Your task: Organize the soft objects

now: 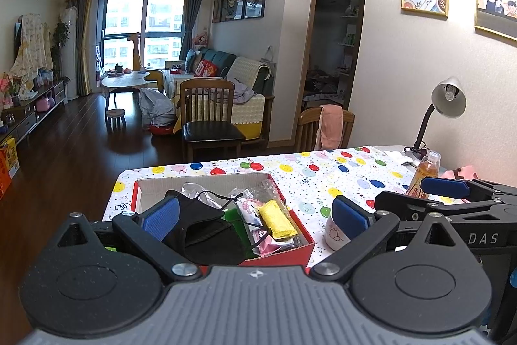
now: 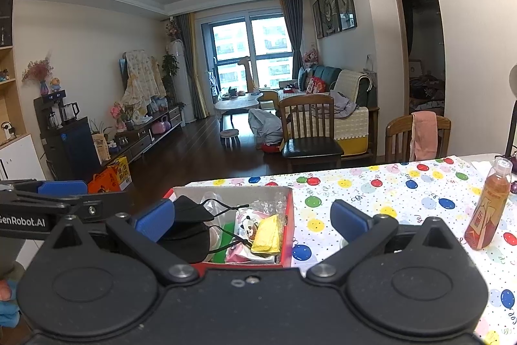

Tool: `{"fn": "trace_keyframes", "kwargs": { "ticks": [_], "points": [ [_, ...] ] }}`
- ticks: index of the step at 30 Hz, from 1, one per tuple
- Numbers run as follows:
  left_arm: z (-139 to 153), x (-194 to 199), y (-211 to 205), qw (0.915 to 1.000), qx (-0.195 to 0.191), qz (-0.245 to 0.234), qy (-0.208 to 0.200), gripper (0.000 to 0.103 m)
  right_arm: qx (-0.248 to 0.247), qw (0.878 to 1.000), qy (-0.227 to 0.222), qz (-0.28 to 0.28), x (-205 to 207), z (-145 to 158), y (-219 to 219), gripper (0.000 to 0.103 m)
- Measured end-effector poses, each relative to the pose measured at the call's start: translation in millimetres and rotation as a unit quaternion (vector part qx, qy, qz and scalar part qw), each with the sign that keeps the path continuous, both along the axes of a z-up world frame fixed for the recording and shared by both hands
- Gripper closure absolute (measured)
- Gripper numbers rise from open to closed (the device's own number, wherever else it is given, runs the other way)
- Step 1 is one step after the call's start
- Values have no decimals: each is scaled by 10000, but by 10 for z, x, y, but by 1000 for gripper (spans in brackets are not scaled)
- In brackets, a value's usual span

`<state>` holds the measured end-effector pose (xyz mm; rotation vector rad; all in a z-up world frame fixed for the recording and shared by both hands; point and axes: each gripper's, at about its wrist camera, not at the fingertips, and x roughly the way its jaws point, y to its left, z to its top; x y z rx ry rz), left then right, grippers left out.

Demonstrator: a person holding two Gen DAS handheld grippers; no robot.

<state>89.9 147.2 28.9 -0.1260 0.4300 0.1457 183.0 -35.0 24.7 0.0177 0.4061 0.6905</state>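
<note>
A red box (image 1: 303,235) with a cardboard inside stands on the balloon-print tablecloth (image 1: 316,180). In it lie a black face mask (image 1: 200,228), a yellow soft block (image 1: 278,219), pink packets (image 1: 268,243) and clear wrappers. My left gripper (image 1: 255,217) hovers open just in front of the box, nothing between its blue pads. My right gripper (image 2: 253,220) is open too, over the box (image 2: 287,215) near side, with the mask (image 2: 190,225) beside its left pad and the yellow block (image 2: 266,233) ahead. Each gripper's side shows in the other's view.
A white mug (image 1: 334,233) stands right of the box, partly behind a finger. An orange drink bottle (image 2: 488,206) stands at the table's right, with a grey desk lamp (image 1: 447,99) behind it. Wooden chairs (image 2: 310,125) stand beyond the far edge.
</note>
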Motion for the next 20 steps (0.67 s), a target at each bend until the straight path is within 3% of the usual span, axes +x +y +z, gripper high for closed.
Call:
{"fn": "trace_keyframes", "kwargs": {
  "ticks": [20],
  "points": [
    [-54, 0, -42, 9999, -80, -131, 64, 1, -90, 9998, 110, -157, 7, -59, -102, 0]
  ]
}}
